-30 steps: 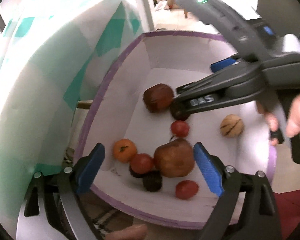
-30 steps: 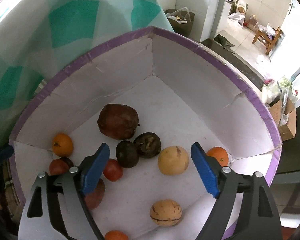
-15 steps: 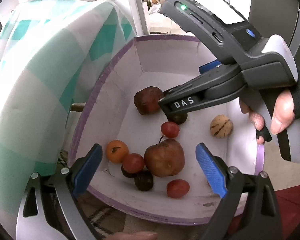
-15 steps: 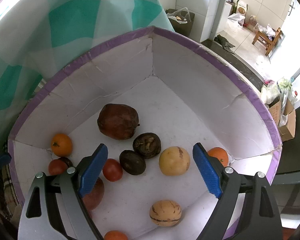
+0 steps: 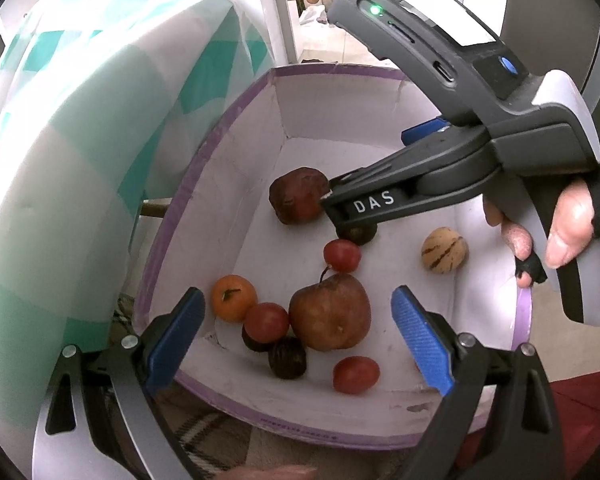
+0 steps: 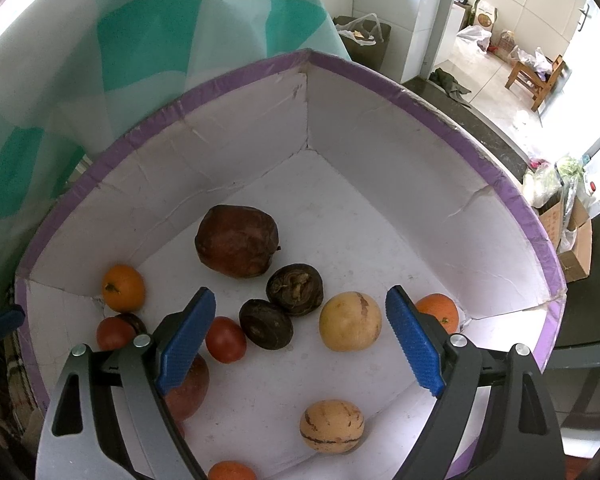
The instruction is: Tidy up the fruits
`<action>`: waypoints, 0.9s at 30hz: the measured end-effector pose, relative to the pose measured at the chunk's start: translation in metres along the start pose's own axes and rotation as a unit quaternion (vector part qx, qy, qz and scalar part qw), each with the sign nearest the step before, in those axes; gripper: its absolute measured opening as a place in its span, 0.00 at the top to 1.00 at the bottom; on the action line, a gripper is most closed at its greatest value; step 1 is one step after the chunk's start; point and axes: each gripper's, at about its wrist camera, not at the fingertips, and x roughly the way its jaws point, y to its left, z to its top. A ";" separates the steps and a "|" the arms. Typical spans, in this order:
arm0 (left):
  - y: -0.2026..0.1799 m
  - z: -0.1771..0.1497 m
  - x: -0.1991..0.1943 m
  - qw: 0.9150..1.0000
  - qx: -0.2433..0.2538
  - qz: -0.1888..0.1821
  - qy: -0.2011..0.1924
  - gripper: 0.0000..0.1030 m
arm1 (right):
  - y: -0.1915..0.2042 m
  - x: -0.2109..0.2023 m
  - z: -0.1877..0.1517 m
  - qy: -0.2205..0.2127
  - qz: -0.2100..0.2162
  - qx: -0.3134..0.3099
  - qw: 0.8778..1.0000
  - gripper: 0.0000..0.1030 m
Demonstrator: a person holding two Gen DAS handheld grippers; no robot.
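left jaws: left gripper (image 5: pixel 296 340) wide apart, nothing clamped, hovering over near end of box
between left jaws: wrinkled brown apple (image 5: pixel 330 312) sits framed between the blue pads, below them, not touched; red tomato (image 5: pixel 266 322) and dark shrivelled fruit (image 5: pixel 287 358) touching its left side
right jaws: right gripper (image 6: pixel 300 336) also wide, empty; pale yellow round fruit (image 6: pixel 350 321) and two dark shrivelled fruits (image 6: pixel 280 308) framed between pads, below them, no contact
apple handling: judged soft, overripe, skin loose; take across widest middle, light squeeze, stem up; likely bruises or splits if pinched hard
yellow fruit handling: judged firm, smooth, may roll; grip at equator
tomatoes: small, slippery, thin skin; loose red tomato (image 5: pixel 356 374) near front wall, another (image 5: pixel 342 255) further in
other fruit: tangerine (image 5: pixel 234 298) by left wall; striped melon-like fruit (image 5: pixel 445 250) well apart on right; big dark red fruit (image 5: pixel 298 196) toward back, right gripper's arm just beside it in left view; orange (image 6: pixel 440 312) in right corner behind right pad
container: white cardboard box with purple rim (image 5: pixel 204 152) holds all fruit
surround: teal-white checked cloth (image 5: pixel 80 140) beside box; person's hand (image 5: pixel 556 232) on right gripper handle
risk: clustered fruit, jaws may catch tomato along with apple
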 end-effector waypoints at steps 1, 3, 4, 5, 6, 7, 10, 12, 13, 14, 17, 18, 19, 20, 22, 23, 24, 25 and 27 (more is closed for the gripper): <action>0.000 0.000 0.000 1.000 0.000 0.000 0.000 0.08 | 0.000 0.000 0.000 0.000 0.000 -0.001 1.000 0.18; 0.000 0.000 0.000 1.000 0.000 0.000 0.001 0.08 | 0.001 0.001 0.000 0.001 0.000 -0.002 1.000 0.18; 0.000 -0.001 0.001 1.000 0.000 0.001 0.002 0.08 | 0.001 0.001 0.001 0.001 -0.001 -0.002 1.000 0.18; 0.000 0.000 0.001 1.000 0.001 0.001 0.002 0.08 | 0.002 0.001 0.000 0.001 -0.001 -0.002 1.000 0.18; 0.000 0.000 0.001 1.000 0.001 0.002 0.003 0.08 | 0.001 0.001 0.001 0.001 -0.001 -0.002 1.000 0.18; -0.001 0.000 0.001 1.000 0.001 0.002 0.003 0.08 | 0.002 0.001 0.000 0.001 -0.001 -0.002 1.000 0.18; -0.001 0.000 0.001 1.000 0.001 0.002 0.004 0.08 | 0.002 0.001 0.000 0.001 -0.001 -0.001 1.000 0.18; 0.000 0.000 0.001 1.000 0.000 0.002 0.004 0.08 | 0.002 0.002 0.001 0.002 -0.001 -0.002 1.000 0.18; 0.000 -0.001 0.002 1.000 0.000 0.002 0.005 0.08 | 0.003 0.002 0.000 0.002 -0.001 -0.002 1.000 0.18; 0.000 -0.001 0.002 1.000 0.000 0.002 0.005 0.08 | 0.002 0.002 0.001 0.002 -0.001 -0.002 1.000 0.18; 0.000 -0.001 0.002 1.000 0.000 0.002 0.005 0.08 | 0.003 0.002 0.000 0.002 -0.001 -0.001 1.000 0.18; 0.000 -0.001 0.002 1.000 0.000 0.002 0.005 0.08 | 0.002 0.001 0.001 0.002 -0.001 -0.001 1.000 0.18; 0.000 -0.001 0.002 1.000 0.000 0.002 0.005 0.08 | 0.003 0.001 0.001 0.002 -0.001 -0.001 1.000 0.18; 0.000 -0.001 0.002 1.000 0.000 0.002 0.005 0.08 | 0.003 0.001 0.001 0.002 -0.001 -0.001 1.000 0.18; 0.001 -0.002 0.002 1.000 0.001 0.002 0.005 0.08 | 0.003 0.001 0.001 0.002 -0.001 -0.001 1.000 0.18; 0.001 -0.003 0.002 1.000 0.001 0.002 0.005 0.08 | 0.003 0.001 0.001 0.002 -0.001 -0.001 1.000 0.18; 0.001 -0.003 0.002 1.000 0.001 0.002 0.005 0.08 | 0.003 0.001 0.001 0.002 -0.001 -0.001 1.000 0.18; 0.001 -0.003 0.002 1.000 0.001 0.002 0.005 0.08 | 0.003 0.001 0.001 0.002 -0.001 -0.001 1.000 0.18; 0.002 -0.004 0.002 1.000 0.000 0.002 0.006 0.08 | 0.004 0.001 0.000 0.002 -0.001 -0.002 1.000 0.18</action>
